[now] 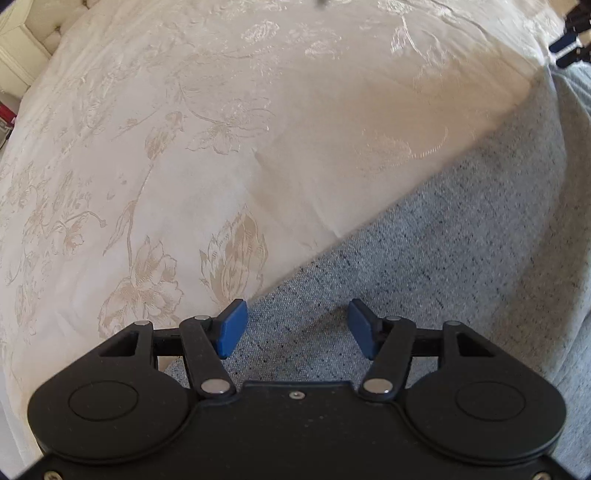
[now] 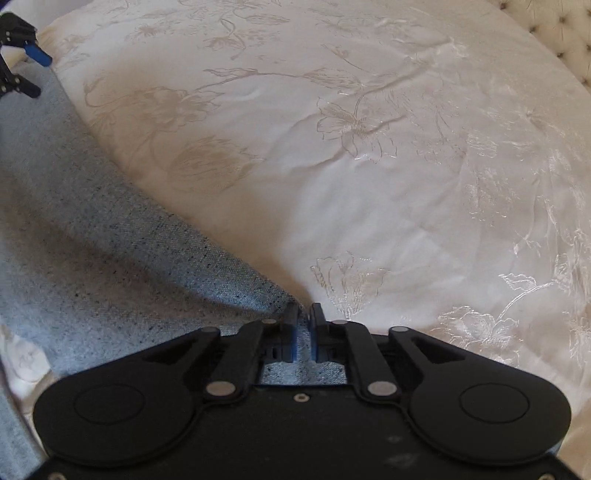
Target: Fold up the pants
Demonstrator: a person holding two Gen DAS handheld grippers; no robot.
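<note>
Grey speckled pants lie on a cream flowered bedspread. In the left wrist view my left gripper is open, its blue pads just above the pants near their edge, holding nothing. In the right wrist view my right gripper is shut on a pinched fold of the pants, lifting the edge off the bedspread. The left gripper also shows in the right wrist view at the far left. The right gripper shows in the left wrist view at the top right.
A tufted cream headboard stands at the far right of the right wrist view and in the left wrist view at the top left. A red item sits beside the bed.
</note>
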